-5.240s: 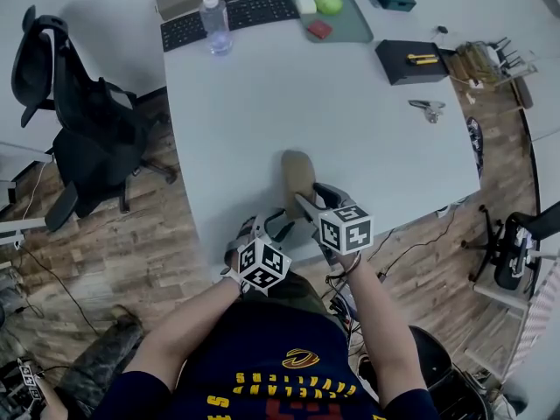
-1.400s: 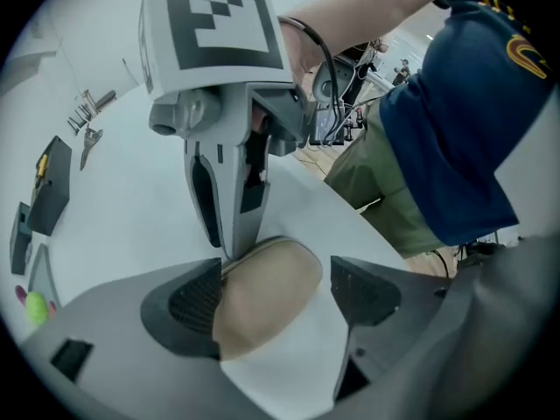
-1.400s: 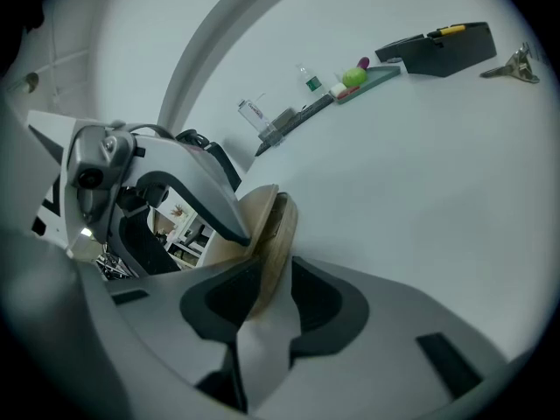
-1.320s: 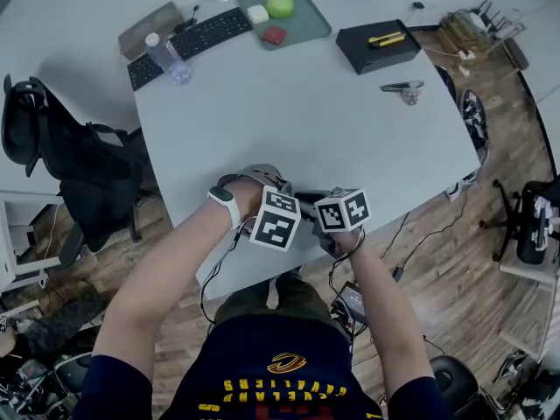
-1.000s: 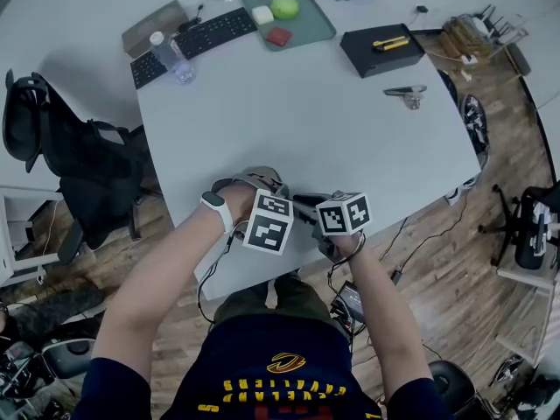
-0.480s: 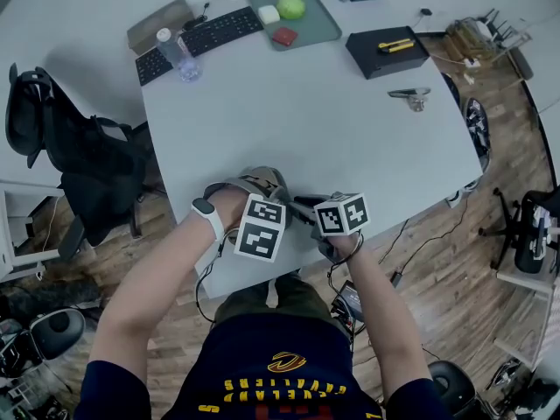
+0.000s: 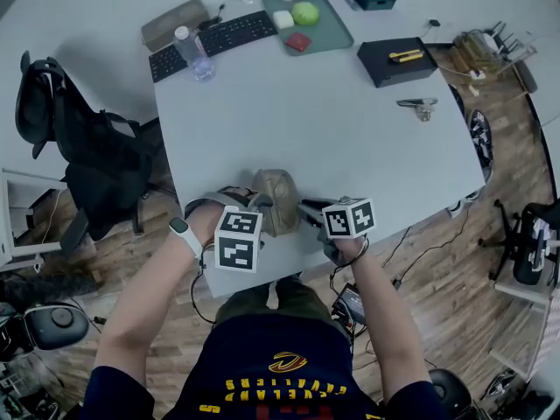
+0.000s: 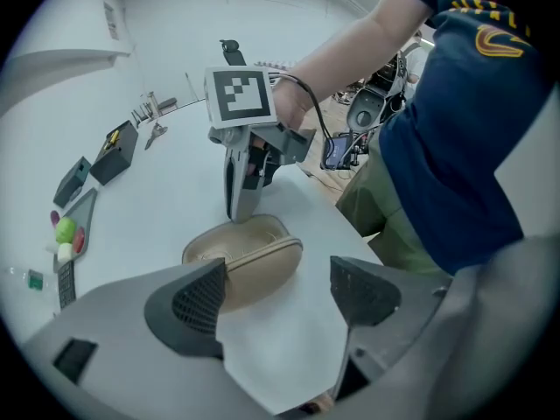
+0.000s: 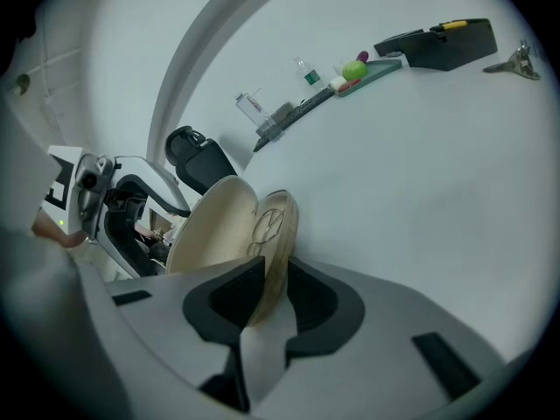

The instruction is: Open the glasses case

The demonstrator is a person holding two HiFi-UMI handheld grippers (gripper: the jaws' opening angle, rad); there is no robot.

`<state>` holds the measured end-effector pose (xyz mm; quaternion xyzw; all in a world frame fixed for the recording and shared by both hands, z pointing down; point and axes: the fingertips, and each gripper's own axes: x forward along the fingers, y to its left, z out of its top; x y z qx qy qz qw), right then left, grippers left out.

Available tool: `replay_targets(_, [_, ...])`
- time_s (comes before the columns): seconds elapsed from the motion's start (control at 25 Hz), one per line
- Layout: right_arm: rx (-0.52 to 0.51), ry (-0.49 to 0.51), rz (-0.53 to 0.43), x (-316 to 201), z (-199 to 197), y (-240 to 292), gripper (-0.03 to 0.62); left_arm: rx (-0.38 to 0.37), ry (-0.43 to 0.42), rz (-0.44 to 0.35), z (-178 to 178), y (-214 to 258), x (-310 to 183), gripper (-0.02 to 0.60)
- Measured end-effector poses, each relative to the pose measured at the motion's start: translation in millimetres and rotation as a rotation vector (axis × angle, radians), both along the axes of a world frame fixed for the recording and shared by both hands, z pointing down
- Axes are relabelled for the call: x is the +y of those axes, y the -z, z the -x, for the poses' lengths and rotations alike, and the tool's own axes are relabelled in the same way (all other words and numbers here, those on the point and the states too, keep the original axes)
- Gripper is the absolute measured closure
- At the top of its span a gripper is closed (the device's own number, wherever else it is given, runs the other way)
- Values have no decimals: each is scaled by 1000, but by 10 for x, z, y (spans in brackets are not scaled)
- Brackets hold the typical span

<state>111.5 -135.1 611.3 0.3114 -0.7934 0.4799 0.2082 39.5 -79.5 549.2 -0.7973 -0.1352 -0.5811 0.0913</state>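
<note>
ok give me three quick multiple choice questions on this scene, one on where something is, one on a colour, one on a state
1. Where is the glasses case? A on the green tray; B at the near edge of the table; C beside the keyboard.
2. What colour is the case? A black; B red; C tan.
3. What state is the case in? A lid open; B shut; C lid detached.
Answers: B, the head view shows it at the near edge; C, its shell is tan in every view; A, the right gripper view shows the lid swung up and the inside exposed.
</note>
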Motion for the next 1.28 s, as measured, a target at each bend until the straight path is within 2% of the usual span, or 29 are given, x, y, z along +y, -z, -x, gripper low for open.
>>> replay_targets(0.56, [20, -30, 10, 11, 33, -25, 502, 25, 138, -3, 408, -96, -7, 195])
replay_targets(1.28, [50, 6, 0, -17, 54, -11, 502, 17, 255, 73, 714, -367, 21, 195])
